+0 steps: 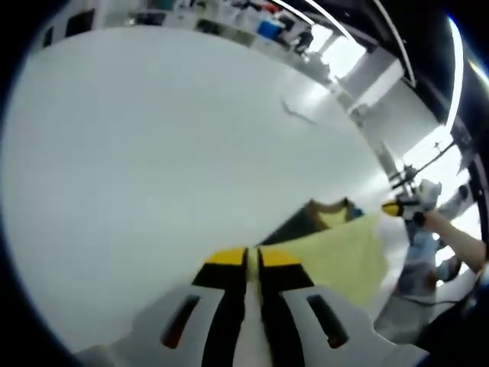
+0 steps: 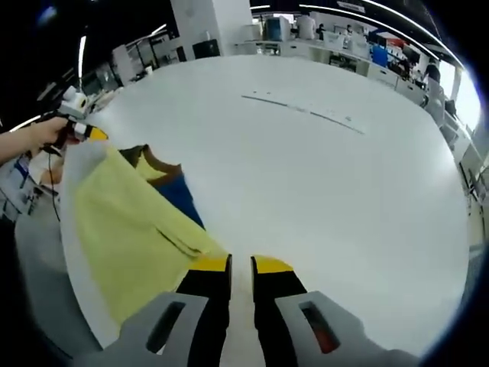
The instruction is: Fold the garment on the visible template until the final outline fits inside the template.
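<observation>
A yellow garment with a blue and brown part hangs stretched low over the white table. In the right gripper view its near corner runs into my right gripper, whose jaws stand close together on the cloth. Its far corner meets my left gripper, held by a hand. In the left gripper view the garment runs from my left gripper, jaws nearly touching, to my right gripper. A faint template line is marked on the table.
The faint line also crosses the table in the left gripper view. Shelves and equipment stand beyond the table's far edge. A person's arm reaches in at the right.
</observation>
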### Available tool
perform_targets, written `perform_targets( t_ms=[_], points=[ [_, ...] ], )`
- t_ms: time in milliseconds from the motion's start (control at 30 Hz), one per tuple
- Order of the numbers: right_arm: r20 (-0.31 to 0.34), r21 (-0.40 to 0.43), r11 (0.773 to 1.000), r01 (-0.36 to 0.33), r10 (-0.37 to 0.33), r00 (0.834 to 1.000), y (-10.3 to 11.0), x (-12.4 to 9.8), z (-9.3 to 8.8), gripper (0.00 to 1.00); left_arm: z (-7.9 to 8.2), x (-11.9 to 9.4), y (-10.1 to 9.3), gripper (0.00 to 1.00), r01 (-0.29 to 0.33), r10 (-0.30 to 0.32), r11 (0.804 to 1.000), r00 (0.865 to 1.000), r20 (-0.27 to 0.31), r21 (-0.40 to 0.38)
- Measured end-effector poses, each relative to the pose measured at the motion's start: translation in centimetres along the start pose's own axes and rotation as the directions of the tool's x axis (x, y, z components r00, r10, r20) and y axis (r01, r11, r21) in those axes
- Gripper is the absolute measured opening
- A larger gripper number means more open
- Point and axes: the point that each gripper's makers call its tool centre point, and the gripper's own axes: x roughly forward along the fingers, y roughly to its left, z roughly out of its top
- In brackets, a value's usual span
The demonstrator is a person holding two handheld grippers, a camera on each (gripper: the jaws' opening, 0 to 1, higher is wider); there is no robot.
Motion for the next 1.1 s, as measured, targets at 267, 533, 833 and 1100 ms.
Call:
perform_targets(
  t_ms=[267, 533, 833, 1100],
  points=[
    [0.046, 0.01, 1.0, 0.028, -0.029, 0.999, 0.8, -2.7, 0.0, 0.18, 0.2, -2.8, -1.0, 0.1, 0.006, -0.008, 1.0, 0.998, 0.058, 0.023],
    [0.103, 0.044, 0.999, 0.025, -0.029, 0.994, 2.6, -5.7, 0.1, 0.32, -1.0, -5.8, -1.3, 0.3, -0.031, 0.024, 0.996, 0.996, 0.085, 0.089],
    [0.152, 0.055, 0.998, 0.027, -0.035, 0.988, 4.9, -8.9, 0.1, 0.44, -2.6, -9.1, -2.7, 0.47, -0.019, 0.008, 0.99, 0.997, 0.078, 0.141],
    [0.198, 0.052, 0.998, 0.021, -0.031, 0.98, 7.4, -11.8, 0.0, 0.54, -3.0, -12.3, -4.9, 0.62, -0.008, -0.011, 0.986, 0.994, 0.111, 0.168]
  ],
)
